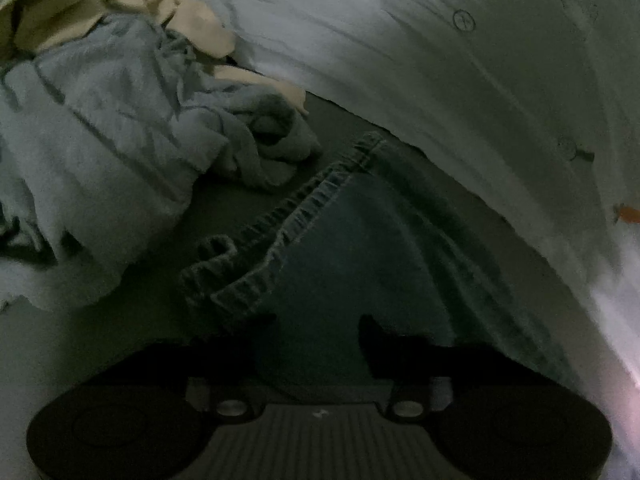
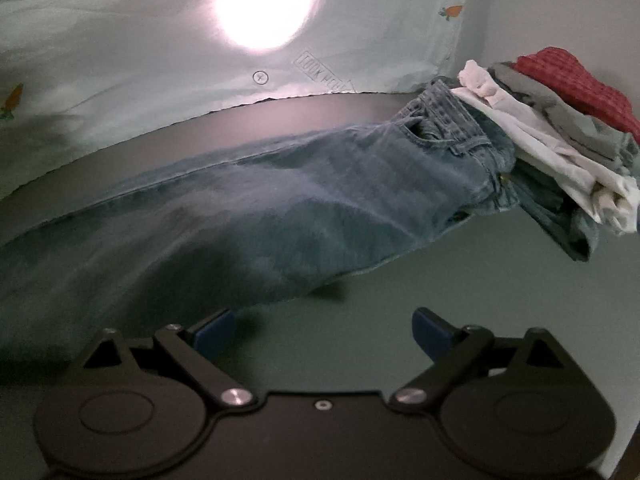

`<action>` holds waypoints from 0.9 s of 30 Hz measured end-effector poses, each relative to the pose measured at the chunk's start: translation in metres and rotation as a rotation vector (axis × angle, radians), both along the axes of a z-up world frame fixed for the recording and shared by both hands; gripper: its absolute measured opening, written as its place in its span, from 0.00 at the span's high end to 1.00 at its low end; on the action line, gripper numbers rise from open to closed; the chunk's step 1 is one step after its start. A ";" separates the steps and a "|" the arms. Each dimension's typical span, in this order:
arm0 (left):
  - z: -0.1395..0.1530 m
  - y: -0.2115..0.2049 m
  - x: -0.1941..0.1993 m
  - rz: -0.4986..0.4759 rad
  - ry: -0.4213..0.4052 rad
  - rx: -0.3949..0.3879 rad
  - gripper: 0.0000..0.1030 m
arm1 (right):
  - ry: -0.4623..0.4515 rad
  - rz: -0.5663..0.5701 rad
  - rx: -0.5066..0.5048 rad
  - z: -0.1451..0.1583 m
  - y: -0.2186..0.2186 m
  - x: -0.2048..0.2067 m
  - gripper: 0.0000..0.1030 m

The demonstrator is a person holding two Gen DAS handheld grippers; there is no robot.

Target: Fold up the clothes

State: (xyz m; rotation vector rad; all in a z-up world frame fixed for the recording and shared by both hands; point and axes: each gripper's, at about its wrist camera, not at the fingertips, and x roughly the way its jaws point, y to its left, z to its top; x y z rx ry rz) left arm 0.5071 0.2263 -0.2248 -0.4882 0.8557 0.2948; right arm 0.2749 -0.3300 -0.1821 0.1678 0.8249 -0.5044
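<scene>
A pair of blue jeans (image 2: 320, 200) lies stretched across the dark tabletop, waistband (image 2: 448, 120) at the right end. In the dim left wrist view its doubled leg hems (image 1: 280, 240) lie just ahead of my left gripper (image 1: 316, 336). That gripper's dark fingers (image 1: 376, 344) stand apart low over the denim leg, which shows flat in the gap; I see no pinch. My right gripper (image 2: 324, 328) is wide open, its blue pads (image 2: 432, 328) over bare table beside the near edge of the jeans, with nothing between them.
A stack of folded clothes sits at the waistband end: white (image 2: 540, 152), grey (image 2: 568, 120) and red (image 2: 580, 84). A crumpled light-blue garment (image 1: 100, 140) and cream cloth (image 1: 192, 12) lie left of the hems. A pale printed sheet (image 2: 120, 60) hangs behind, with a bright glare (image 2: 264, 4).
</scene>
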 end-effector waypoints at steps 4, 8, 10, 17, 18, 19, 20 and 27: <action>0.004 0.005 -0.012 -0.002 -0.022 0.000 0.65 | 0.008 -0.023 0.001 0.000 0.001 -0.006 0.06; 0.004 0.005 -0.028 -0.024 -0.052 -0.015 0.65 | 0.020 -0.033 0.001 0.000 -0.001 -0.007 0.06; 0.002 0.003 -0.029 -0.059 -0.057 -0.028 0.67 | 0.029 -0.032 0.011 -0.002 -0.001 -0.005 0.06; 0.001 -0.005 -0.026 -0.155 -0.055 -0.109 0.87 | 0.059 0.026 0.012 -0.008 0.006 0.009 0.06; 0.003 -0.008 -0.027 -0.182 -0.056 -0.118 0.87 | 0.062 0.030 0.012 -0.008 0.007 0.010 0.06; 0.005 -0.011 -0.029 -0.207 -0.060 -0.126 0.87 | 0.063 0.031 0.012 -0.008 0.007 0.010 0.06; 0.007 -0.015 -0.032 -0.226 -0.060 -0.133 0.87 | 0.064 0.031 0.015 -0.009 0.007 0.009 0.06; 0.000 -0.056 -0.044 -0.358 0.003 -0.131 0.87 | 0.080 -0.021 0.106 -0.025 0.001 0.007 0.06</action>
